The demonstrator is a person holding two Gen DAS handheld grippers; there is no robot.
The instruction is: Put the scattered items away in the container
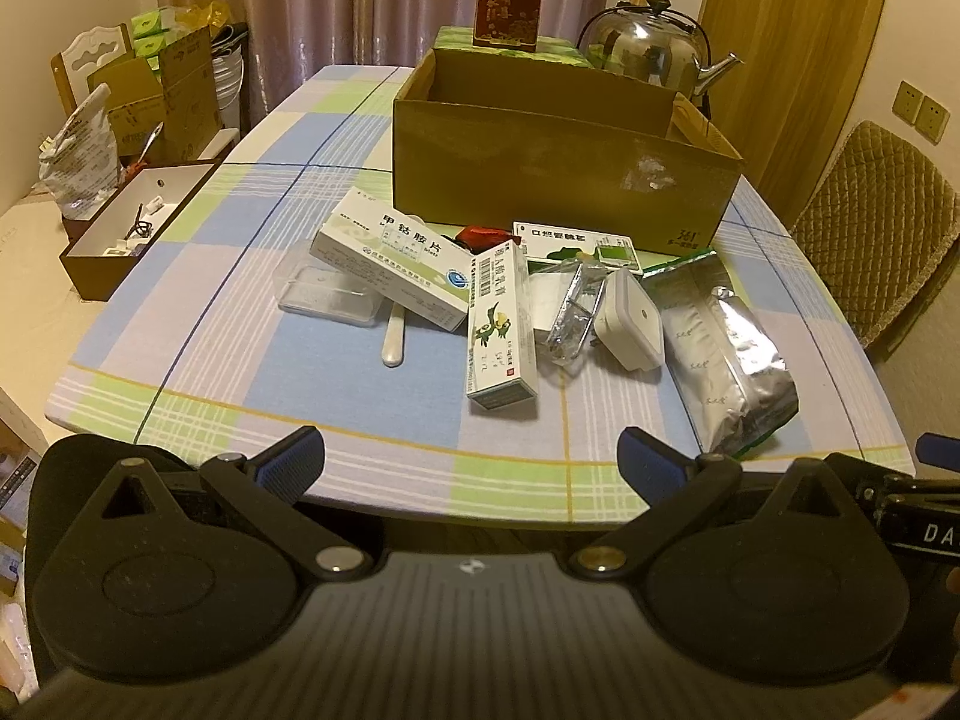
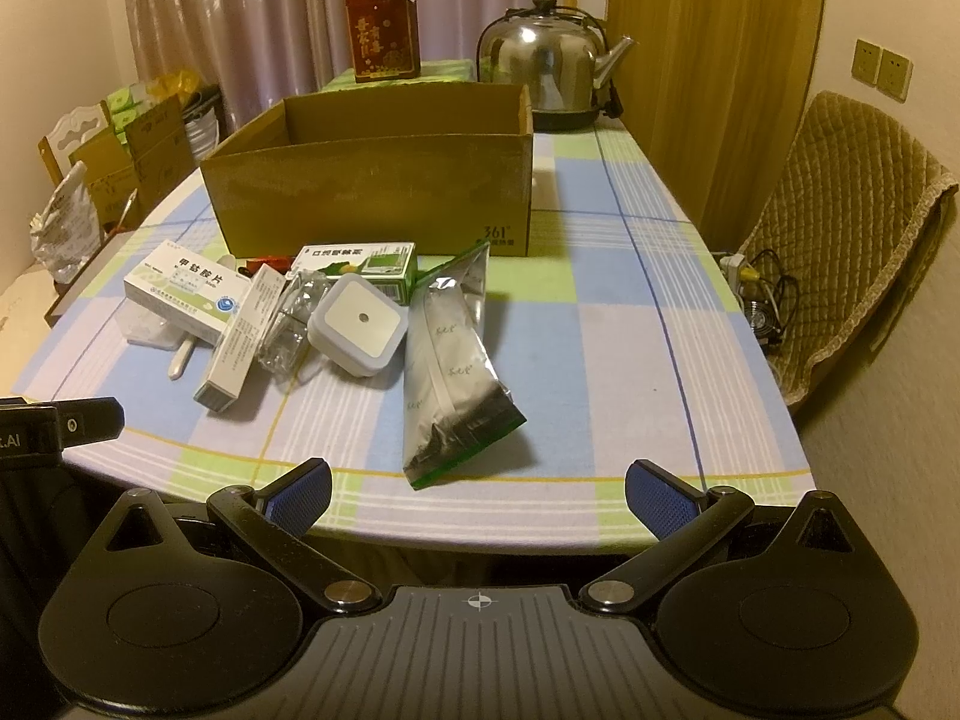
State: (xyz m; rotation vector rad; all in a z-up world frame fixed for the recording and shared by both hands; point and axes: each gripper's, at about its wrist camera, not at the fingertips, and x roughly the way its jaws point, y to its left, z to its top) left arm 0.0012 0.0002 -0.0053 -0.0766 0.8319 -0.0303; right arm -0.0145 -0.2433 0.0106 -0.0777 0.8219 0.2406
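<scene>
Both tools, the left tool (image 1: 471, 459) and the right tool (image 2: 478, 492), are wide and hold nothing. Small boxes (image 1: 390, 255) and a silver bag (image 2: 447, 372) lie on the counter (image 2: 600, 360) near the big box (image 2: 372, 192).

3 medicine boxes (image 1: 393, 255), 1 cardboard box (image 1: 558, 174), 1 foil pouch (image 1: 726, 354), 1 kettle (image 1: 651, 51).

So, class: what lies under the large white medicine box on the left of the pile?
The large white medicine box rests tilted on a clear plastic case and a white stick. Whatever else lies beneath is covered.
</scene>
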